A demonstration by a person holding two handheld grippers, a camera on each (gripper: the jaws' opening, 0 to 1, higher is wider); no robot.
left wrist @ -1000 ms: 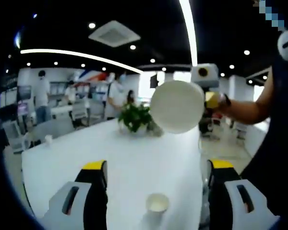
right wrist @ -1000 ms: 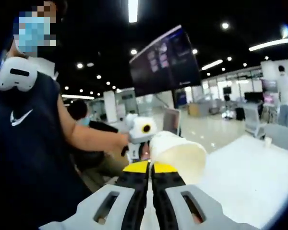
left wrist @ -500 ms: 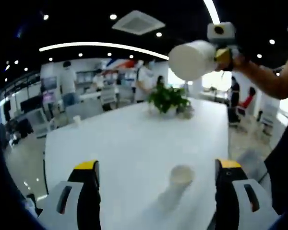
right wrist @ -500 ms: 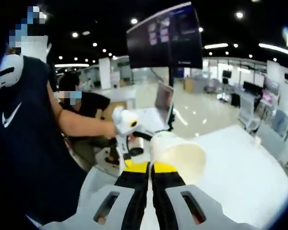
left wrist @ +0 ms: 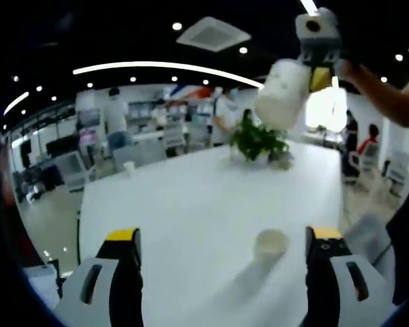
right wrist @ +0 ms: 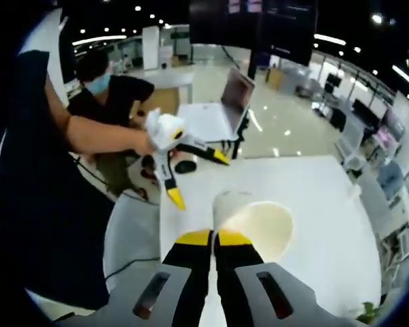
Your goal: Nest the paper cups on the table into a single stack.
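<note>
Both right gripper (right wrist: 213, 237) jaws pinch a paper cup (right wrist: 255, 225); left gripper (left wrist: 221, 235) jaws gape.

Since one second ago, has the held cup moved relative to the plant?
Yes. In the left gripper view the held cup, shut in the right gripper, has risen from level with the plant to above it.

One paper cup (left wrist: 270, 243) stands on the surface (left wrist: 191, 204) between the left gripper's (left wrist: 221, 240) jaws, a potted plant (left wrist: 259, 141) beyond it at the far end.
</note>
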